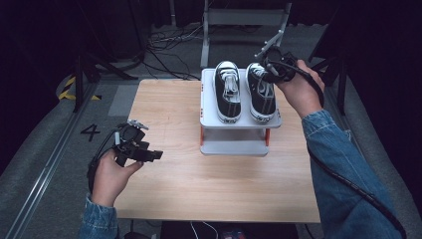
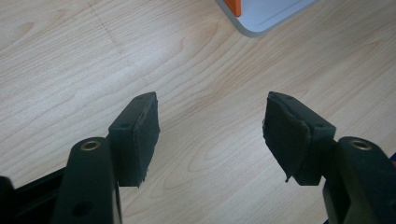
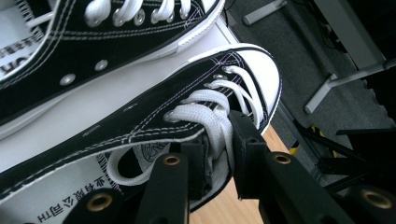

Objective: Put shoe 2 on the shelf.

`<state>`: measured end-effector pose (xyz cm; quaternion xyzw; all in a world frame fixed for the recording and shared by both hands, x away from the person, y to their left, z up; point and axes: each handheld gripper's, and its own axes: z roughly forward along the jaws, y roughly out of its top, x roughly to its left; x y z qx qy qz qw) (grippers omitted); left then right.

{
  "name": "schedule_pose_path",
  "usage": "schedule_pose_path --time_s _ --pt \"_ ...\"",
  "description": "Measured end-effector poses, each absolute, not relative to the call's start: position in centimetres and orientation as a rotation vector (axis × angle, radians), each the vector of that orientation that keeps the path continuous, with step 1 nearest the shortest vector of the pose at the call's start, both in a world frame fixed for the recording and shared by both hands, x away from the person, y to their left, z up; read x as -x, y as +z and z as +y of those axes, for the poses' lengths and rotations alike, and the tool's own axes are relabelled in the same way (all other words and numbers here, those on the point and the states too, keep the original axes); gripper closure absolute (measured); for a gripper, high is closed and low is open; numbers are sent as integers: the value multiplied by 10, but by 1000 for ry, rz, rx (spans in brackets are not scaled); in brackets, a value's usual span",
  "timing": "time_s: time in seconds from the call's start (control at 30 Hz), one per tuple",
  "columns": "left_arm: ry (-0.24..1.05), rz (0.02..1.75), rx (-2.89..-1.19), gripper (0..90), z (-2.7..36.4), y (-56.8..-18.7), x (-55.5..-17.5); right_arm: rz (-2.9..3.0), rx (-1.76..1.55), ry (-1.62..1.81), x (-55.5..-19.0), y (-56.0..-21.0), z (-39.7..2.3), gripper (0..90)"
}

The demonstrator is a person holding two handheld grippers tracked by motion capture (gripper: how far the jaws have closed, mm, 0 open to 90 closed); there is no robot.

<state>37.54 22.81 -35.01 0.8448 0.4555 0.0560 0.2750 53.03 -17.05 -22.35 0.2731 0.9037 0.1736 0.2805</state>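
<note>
We've got the right gripper [image 1: 271,67] at the far right corner of the white rack [image 1: 240,122], jaws clamped on the side wall of the right sneaker [image 1: 261,94] near its laces. In the right gripper view 1 jaw sits inside the shoe opening, the other outside, with canvas pinched between. That sneaker stands on the rack's top shelf, sole down, just beside the left sneaker [image 1: 228,91]; 2 shoes side by side. Rack sits at the far middle of the counter [image 1: 199,179]. Left gripper [image 1: 142,152] is over the counter's near left edge, well apart from the rack, jaws spread wide with nothing between them, bare wood below.
</note>
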Motion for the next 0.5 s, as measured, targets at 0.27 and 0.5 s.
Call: schedule_pose_path --time_s 0.27,0.5 --pt "139 1223 -2256 367 234 -348 -375 2423 -688 417 -535 -234 -152 759" --pt "140 1227 -2256 367 231 -349 -374 2432 -708 421 -534 -237 -146 742"
